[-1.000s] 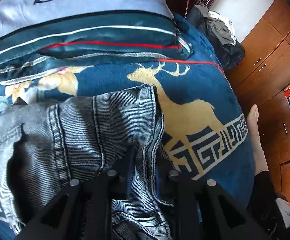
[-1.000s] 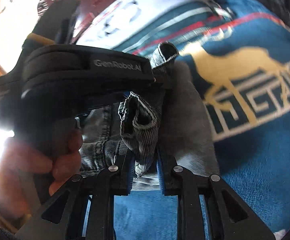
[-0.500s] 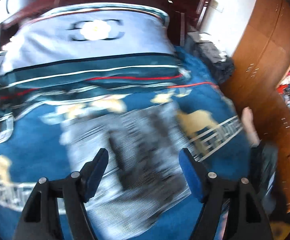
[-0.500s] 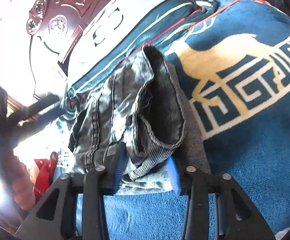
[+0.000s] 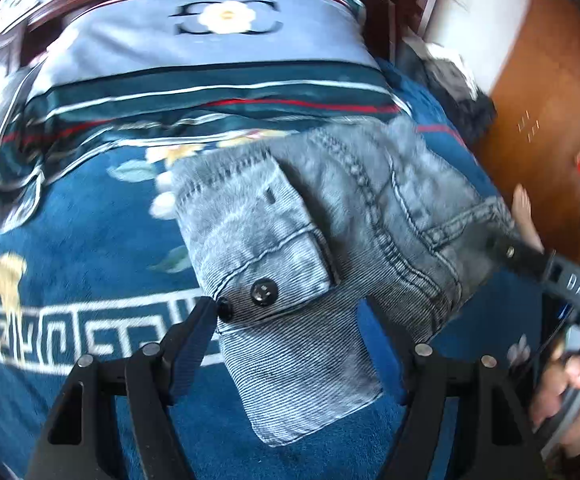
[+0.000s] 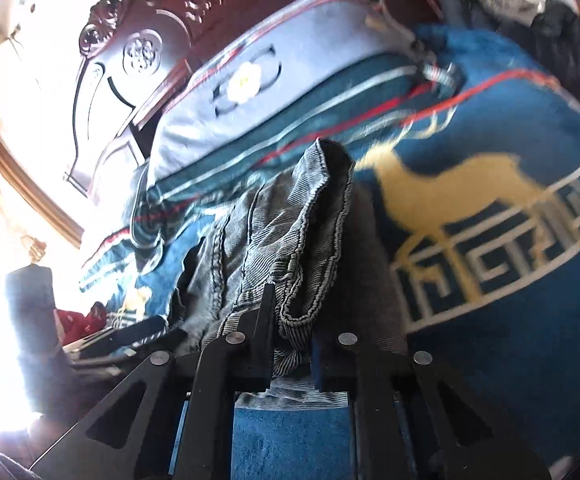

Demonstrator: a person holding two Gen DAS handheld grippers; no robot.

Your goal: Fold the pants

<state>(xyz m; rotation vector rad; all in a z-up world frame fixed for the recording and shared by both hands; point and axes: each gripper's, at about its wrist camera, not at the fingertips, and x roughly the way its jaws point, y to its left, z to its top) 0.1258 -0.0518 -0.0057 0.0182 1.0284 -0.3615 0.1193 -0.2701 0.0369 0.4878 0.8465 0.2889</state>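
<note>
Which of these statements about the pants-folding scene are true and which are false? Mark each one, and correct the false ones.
1. The left gripper has its jaws spread wide, gripping nothing. True.
2. The right gripper is pinching a bunched edge of the jeans. True.
3. The jeans lie on a plain white sheet. False: they lie on a blue blanket with a gold deer and key-pattern border.
4. A dark button shows on the folded jeans in the left wrist view. True.
5. The pillow at the head of the bed is solid red. False: it is pale blue-grey with a flower emblem.
</note>
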